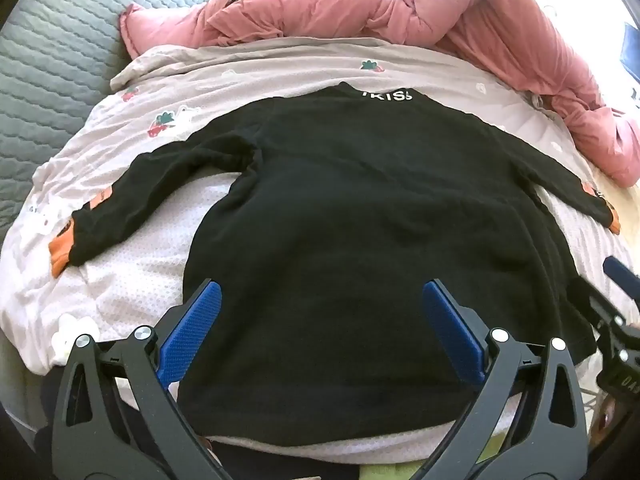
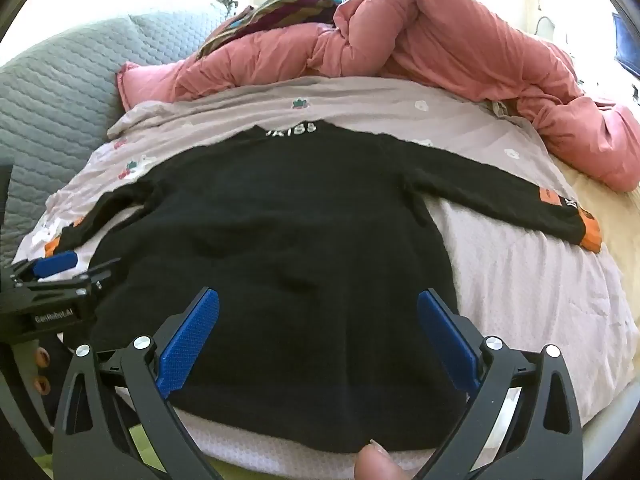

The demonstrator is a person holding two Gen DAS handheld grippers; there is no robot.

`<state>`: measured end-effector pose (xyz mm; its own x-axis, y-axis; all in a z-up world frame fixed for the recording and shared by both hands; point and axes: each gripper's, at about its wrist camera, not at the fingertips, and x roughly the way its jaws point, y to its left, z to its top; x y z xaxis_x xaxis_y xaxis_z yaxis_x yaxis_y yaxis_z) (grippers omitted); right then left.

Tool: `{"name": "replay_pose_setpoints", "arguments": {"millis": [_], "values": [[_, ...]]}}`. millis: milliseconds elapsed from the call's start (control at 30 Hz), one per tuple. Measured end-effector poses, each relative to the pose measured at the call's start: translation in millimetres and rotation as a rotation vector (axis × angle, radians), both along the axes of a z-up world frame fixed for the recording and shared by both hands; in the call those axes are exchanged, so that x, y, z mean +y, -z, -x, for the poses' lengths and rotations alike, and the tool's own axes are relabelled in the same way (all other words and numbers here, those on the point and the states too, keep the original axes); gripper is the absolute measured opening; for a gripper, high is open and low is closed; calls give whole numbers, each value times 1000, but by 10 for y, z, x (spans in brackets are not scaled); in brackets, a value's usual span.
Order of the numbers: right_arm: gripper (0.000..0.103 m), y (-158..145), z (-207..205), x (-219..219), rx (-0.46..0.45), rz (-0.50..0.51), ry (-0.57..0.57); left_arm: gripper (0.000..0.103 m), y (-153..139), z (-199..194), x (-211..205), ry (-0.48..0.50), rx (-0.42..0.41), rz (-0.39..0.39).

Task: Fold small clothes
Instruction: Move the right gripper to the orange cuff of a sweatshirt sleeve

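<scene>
While both the left gripper (image 1: 320,320) and right gripper (image 2: 318,324) stood spread and empty, the black sweater (image 1: 360,220) lay flat, sleeves out, at the bed's (image 1: 132,264) near edge.

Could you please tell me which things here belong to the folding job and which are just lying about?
Job:
black long-sleeved top
left tool, open
right tool, open

Lying about:
pink quilt
striped cloth
floral bedsheet
grey quilted cover
</scene>
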<state>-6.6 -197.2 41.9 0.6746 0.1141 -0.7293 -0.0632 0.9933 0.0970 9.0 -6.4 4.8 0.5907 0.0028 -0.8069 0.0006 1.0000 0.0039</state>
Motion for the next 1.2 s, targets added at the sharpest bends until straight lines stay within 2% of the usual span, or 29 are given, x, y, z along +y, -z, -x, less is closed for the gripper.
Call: {"name": "replay_pose_setpoints", "arguments": {"millis": [500,733,967,1000,1200], "values": [[99,-73,-401,-276,-14,-33,19,95,-25,-274,-108,-5,3,-42],[99,-54,-607,-444,-15,-20,53,95,-104,-460,-138,-11,1,-32],[99,-3,-764,-637,-4,9,100,95,-235,-671,-194,-9,-35,-36],[99,-27,-765,-663,-25,19,104,95,-243,-702,-211,-7,-33,-33],[99,32,-880,-869,-7,11,148,95,-275,-908,-284,-1,-26,-9]]}}
